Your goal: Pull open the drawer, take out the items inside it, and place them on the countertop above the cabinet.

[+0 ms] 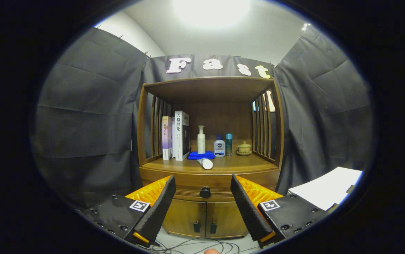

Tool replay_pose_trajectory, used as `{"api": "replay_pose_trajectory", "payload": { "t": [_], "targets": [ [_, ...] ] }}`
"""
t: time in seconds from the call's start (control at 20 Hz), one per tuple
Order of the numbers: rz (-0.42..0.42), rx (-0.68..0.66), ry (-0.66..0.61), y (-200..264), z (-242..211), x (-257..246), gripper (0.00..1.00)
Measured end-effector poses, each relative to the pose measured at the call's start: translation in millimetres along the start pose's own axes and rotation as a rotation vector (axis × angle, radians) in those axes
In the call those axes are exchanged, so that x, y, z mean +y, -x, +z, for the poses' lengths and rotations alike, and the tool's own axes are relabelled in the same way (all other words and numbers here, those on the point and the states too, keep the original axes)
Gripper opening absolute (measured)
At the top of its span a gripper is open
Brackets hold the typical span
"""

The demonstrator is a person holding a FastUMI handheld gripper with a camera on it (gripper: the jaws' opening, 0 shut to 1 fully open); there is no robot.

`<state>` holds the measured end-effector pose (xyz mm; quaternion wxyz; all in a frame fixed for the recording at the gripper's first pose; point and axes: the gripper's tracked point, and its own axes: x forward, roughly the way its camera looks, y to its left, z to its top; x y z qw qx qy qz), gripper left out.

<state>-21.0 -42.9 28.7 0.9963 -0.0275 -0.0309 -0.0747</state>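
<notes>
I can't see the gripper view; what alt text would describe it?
An open gripper faces a wooden cabinet, its fingers either side of the closed drawer's black knob. On the countertop stand books, bottles, a blue cloth and a small pot.

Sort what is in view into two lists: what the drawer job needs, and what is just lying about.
Job:
- drawer, shut
- drawer knob, between and beyond the fingers
- countertop
- tool, open, holding nothing

Lying about:
- books
- pump bottle
- blue cloth
- white tube, lying down
- two small bottles
- lidded pot
- lower cabinet doors
- cables
</notes>
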Motion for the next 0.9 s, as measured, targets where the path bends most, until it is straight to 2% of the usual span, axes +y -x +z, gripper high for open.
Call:
{"api": "replay_pose_trajectory", "payload": {
  "t": [0.45, 0.9],
  "targets": [
    [0.040, -0.024, 0.006, 5.7, 4.2, 9.2, 0.97],
    [0.065, -0.045, -0.054, 11.1, 17.8, 9.6, 0.97]
  ]
}}
